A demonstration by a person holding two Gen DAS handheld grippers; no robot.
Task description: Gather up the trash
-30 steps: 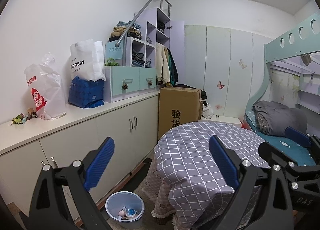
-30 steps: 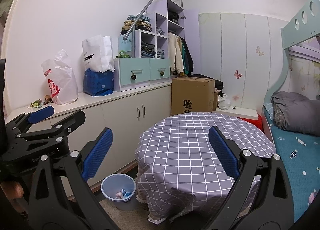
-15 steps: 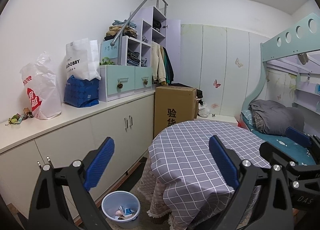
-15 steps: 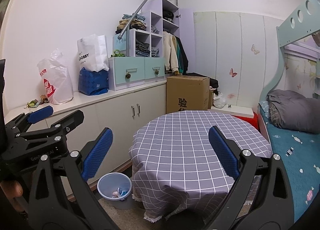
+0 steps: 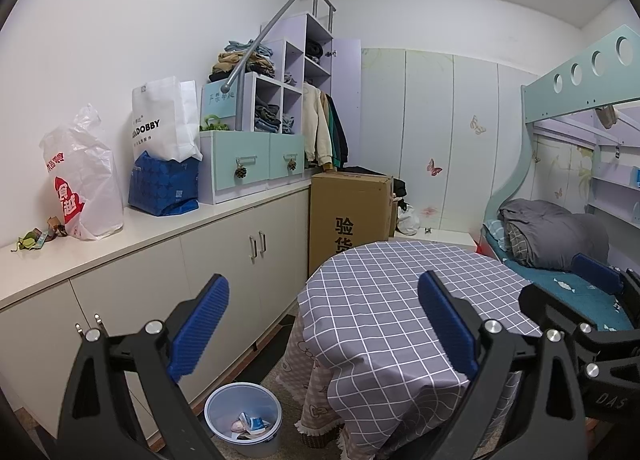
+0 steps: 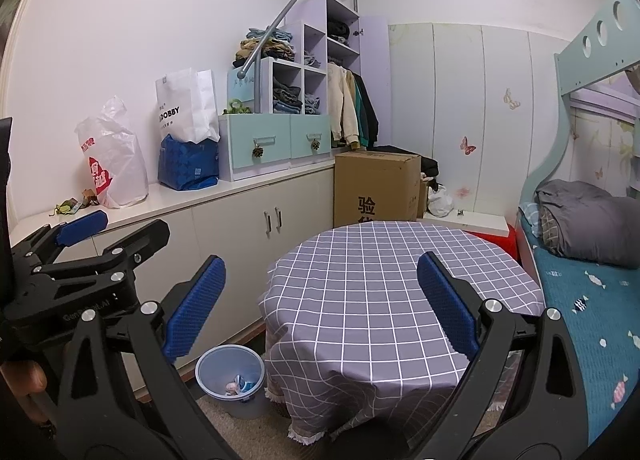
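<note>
A pale blue waste bin (image 5: 243, 422) (image 6: 231, 380) stands on the floor between the cabinets and the round table, with a few scraps of trash inside. Small bits of litter (image 5: 38, 235) (image 6: 74, 205) lie on the white counter beside a white plastic bag (image 5: 82, 176) (image 6: 114, 156). My left gripper (image 5: 324, 326) is open and holds nothing, well above the bin. My right gripper (image 6: 320, 306) is also open and holds nothing, raised over the near edge of the table. The left gripper's body shows at the left of the right wrist view.
A round table with a grey checked cloth (image 5: 400, 300) (image 6: 400, 280) fills the middle. White cabinets (image 5: 224, 260) run along the left wall, carrying bags and teal drawers. A cardboard box (image 5: 350, 208) stands behind the table. A bunk bed (image 6: 592, 244) is at the right.
Both views have drifted a little, shifting the table and bin slightly in frame. Both grippers stay open with nothing in them.
</note>
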